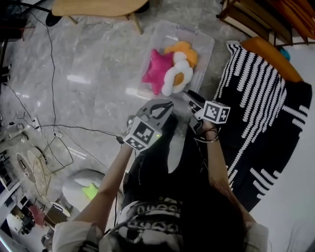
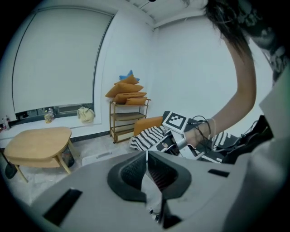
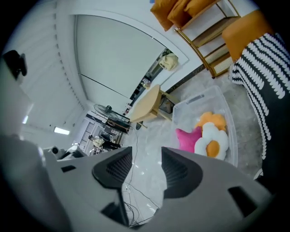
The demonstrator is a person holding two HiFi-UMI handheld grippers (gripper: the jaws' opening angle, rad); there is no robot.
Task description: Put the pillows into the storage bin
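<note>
The clear storage bin (image 1: 205,40) stands on the marble floor ahead of me. In it lie a pink star pillow (image 1: 156,71), a white flower pillow (image 1: 177,78) with an orange centre, and an orange pillow (image 1: 185,50). My left gripper (image 1: 165,106) hovers just short of the bin's near edge, shut with nothing between its pads (image 2: 136,170). Beside it, my right gripper (image 1: 190,95) is open and empty, pointing toward the bin (image 3: 195,100). The pink star (image 3: 187,138) and the flower (image 3: 212,144) show beyond its jaws.
A black-and-white striped cover (image 1: 256,98) with an orange cushion (image 1: 268,56) lies right of the bin. A wooden table (image 1: 93,7) stands behind it. Cables (image 1: 53,98) run over the floor at left. More orange pillows (image 2: 127,93) sit on a shelf.
</note>
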